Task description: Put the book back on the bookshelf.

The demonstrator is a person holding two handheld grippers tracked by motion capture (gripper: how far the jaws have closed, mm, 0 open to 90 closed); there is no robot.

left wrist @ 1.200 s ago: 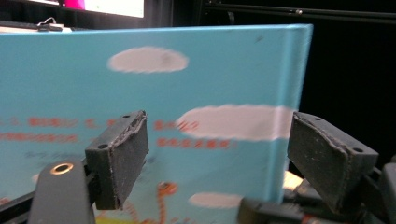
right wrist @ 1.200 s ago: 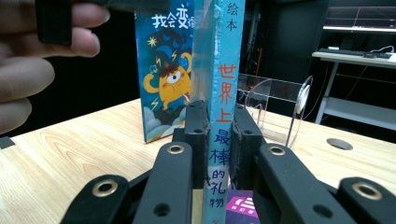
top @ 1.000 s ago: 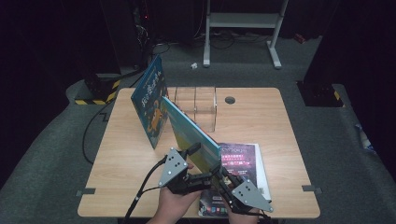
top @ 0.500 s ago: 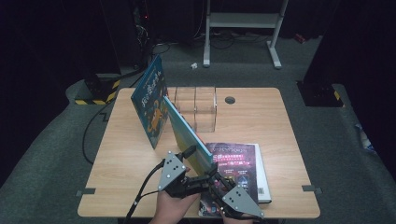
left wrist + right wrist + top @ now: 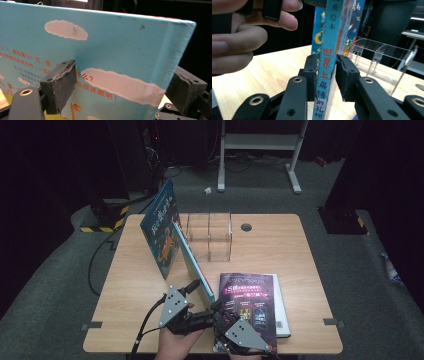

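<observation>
Thin blue book (image 5: 192,265) stands on edge at near-left of table (image 5: 300,270), leaning toward acrylic rack (image 5: 210,232). Left gripper (image 5: 120,85) pinches its cover. Right gripper (image 5: 325,75) jaws, just been opening, straddle spine with slight gap. Hardcover: stiff, light, glossy, slippery; grip near spine, low.

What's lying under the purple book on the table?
Beneath the purple book, a white-edged book shows along its right side, resting on the wooden table. Its cover is hidden.

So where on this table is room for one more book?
Free: the table's left side, beside the leaning blue book; the back right corner, past the clear rack; the strip right of the purple book. Crowded: front middle, around the upright book.
</observation>
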